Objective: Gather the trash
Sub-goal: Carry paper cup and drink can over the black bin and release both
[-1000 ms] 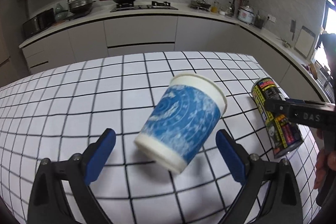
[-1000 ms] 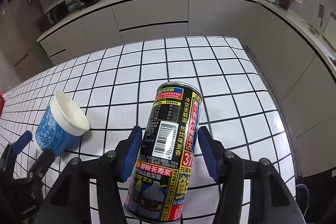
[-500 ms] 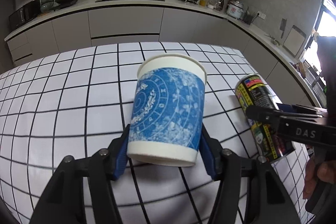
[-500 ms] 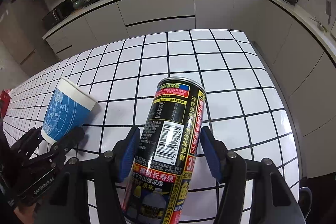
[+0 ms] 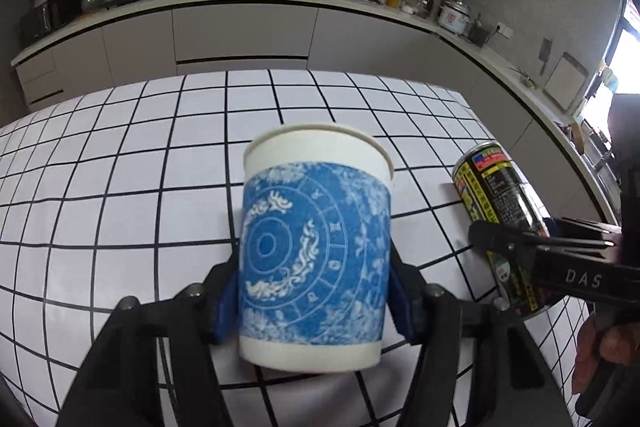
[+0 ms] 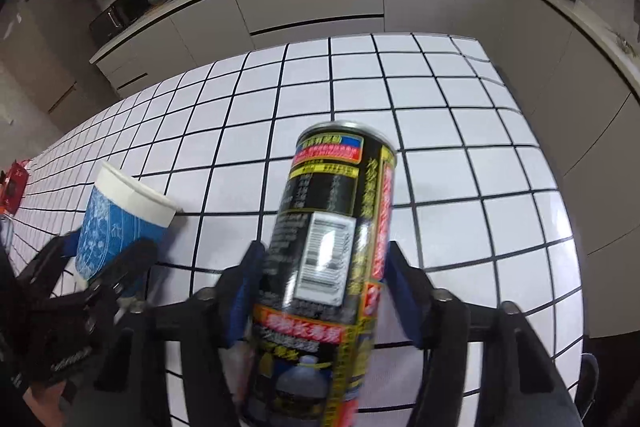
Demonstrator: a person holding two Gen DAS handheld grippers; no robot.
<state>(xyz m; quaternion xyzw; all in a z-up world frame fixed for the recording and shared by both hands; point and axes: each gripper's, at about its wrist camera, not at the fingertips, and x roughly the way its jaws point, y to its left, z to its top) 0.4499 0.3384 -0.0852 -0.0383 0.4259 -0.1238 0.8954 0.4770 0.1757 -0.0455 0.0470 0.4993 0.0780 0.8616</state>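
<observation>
Since earlier, our left claw (image 5: 314, 301) has closed on the paper cup (image 5: 316, 247), now upright above the worktop (image 5: 120, 187). Our right claw (image 6: 324, 291) pinches the can (image 6: 324, 259), beside it.

Our left tool (image 5: 314, 301) is clamped on the blue paper cup (image 5: 314, 247), our right tool (image 6: 326, 291) on the black drink can (image 6: 324, 267); both sit side by side, pointing forward.
</observation>
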